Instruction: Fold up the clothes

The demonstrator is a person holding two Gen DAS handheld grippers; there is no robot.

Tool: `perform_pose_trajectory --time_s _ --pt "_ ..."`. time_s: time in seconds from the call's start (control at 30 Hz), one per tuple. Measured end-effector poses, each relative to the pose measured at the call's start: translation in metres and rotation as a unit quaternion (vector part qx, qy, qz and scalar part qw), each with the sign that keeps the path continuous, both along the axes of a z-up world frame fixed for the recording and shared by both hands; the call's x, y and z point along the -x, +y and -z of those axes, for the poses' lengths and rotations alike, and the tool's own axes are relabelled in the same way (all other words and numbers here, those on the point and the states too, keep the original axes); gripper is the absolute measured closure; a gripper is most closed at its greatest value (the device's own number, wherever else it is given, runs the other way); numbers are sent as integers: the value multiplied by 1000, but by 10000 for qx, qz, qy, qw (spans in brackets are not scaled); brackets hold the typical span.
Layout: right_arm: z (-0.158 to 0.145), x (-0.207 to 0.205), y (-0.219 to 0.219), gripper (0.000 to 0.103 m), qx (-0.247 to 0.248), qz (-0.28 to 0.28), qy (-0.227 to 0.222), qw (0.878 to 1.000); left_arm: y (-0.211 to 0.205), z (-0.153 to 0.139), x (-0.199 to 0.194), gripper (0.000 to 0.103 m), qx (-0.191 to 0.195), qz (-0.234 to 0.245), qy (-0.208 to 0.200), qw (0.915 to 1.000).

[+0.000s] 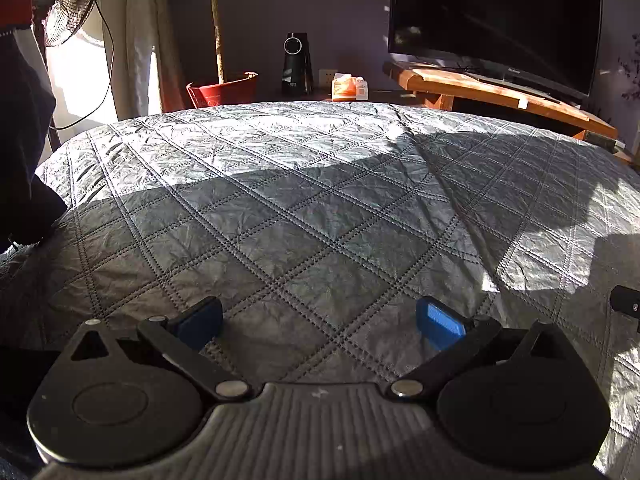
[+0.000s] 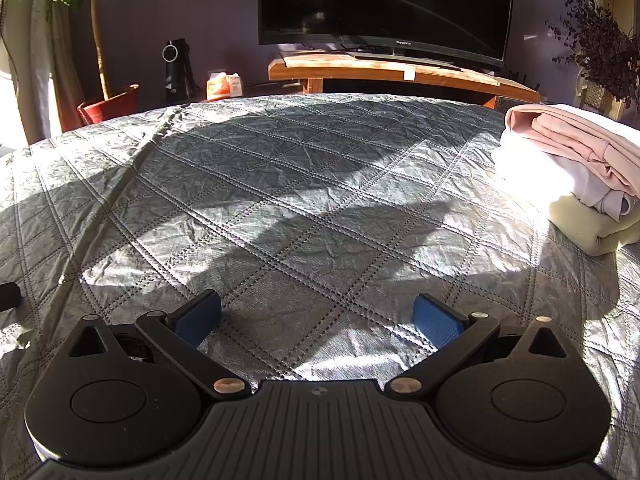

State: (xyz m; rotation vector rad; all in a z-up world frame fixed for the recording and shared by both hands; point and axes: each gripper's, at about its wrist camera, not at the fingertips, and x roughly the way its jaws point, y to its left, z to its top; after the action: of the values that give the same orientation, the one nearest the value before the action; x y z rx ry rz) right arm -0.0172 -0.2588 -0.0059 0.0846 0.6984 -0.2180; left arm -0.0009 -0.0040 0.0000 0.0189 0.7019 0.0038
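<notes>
While your left gripper [image 1: 320, 322] and right gripper [image 2: 318, 318] hover with fingers spread and empty over the quilted bedspread [image 2: 304, 184], folded clothes [image 2: 576, 160] sit stacked at its right edge.

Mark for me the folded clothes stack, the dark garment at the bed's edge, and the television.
folded clothes stack [image 2: 576, 160], right wrist view, on the pink top layer.
dark garment [image 1: 24, 128], left wrist view, on its hanging body.
television [image 2: 384, 4], right wrist view, on the screen.

Grey diamond-quilted bedspread [image 2: 320, 200]; pink/white/cream folded clothes [image 2: 572, 160]; blue gripper pads [image 2: 436, 322].
</notes>
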Motion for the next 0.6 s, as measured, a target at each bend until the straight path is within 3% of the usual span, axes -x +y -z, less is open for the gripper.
perform_pose_trajectory --time_s 0.6 --pt "0 -1 0 0 0 0 0 10000 1 0 1 0 6 4 -1 10000"
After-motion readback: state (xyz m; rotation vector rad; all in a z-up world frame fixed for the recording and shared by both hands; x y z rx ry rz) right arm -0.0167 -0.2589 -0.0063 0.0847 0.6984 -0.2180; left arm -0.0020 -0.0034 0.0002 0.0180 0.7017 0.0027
